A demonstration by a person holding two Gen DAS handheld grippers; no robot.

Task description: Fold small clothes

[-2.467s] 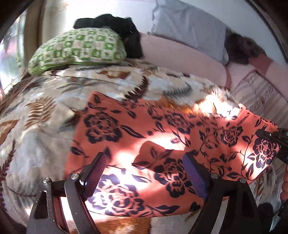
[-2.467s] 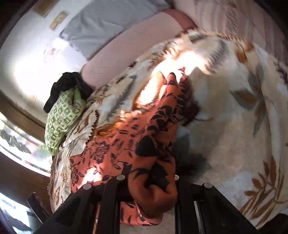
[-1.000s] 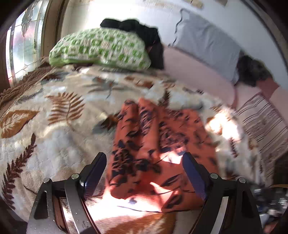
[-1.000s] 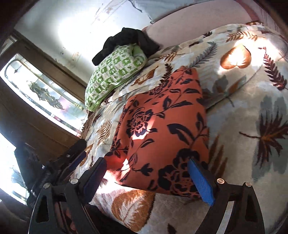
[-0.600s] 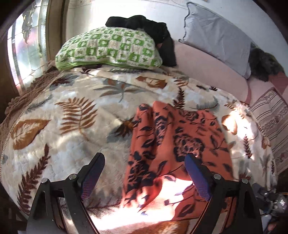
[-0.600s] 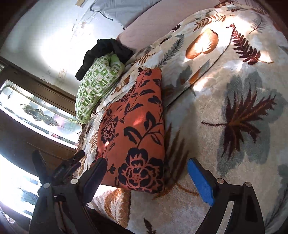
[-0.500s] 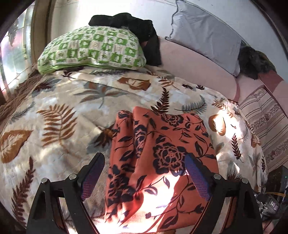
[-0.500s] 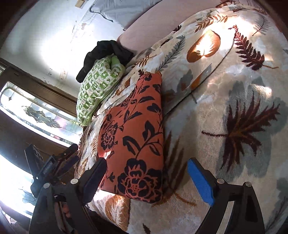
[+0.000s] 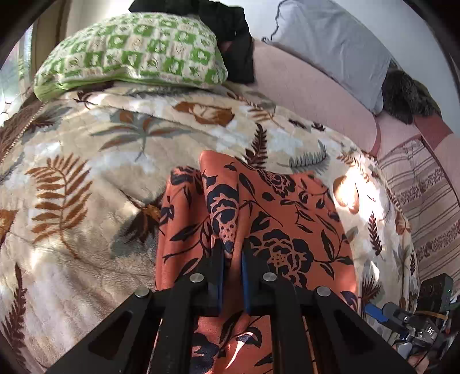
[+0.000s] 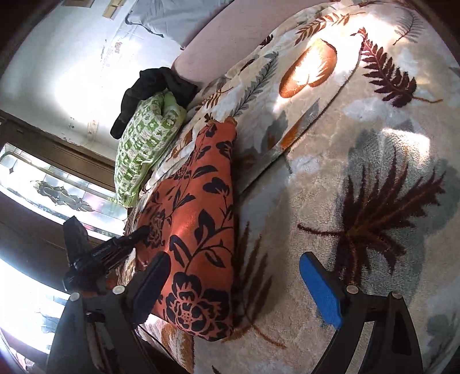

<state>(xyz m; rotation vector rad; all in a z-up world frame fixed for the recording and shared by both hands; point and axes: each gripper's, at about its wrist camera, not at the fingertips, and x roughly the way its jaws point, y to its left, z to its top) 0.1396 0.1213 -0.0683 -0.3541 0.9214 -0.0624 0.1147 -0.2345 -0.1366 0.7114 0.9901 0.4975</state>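
Item: orange floral garment (image 9: 276, 218), folded into a long strip on the leaf-print blanket (image 9: 86, 172); we see its long axis running from the bed's near edge toward the green checked pillow (image 9: 135, 54). Our left gripper (image 9: 231, 253) jaws, just closing, pinch a raised fold. Our right gripper (image 10: 233, 282) jaws stand wide, holding nothing.

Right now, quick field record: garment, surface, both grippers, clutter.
garment: orange floral cloth, folded narrow, lying flat
surface: leaf-print fleece blanket on a bed
left gripper: jaws just closed, pinching a raised ridge of the cloth
right gripper: open, nothing between its pads, at the cloth's near corner
clutter: green checked pillow, black garment, grey pillow
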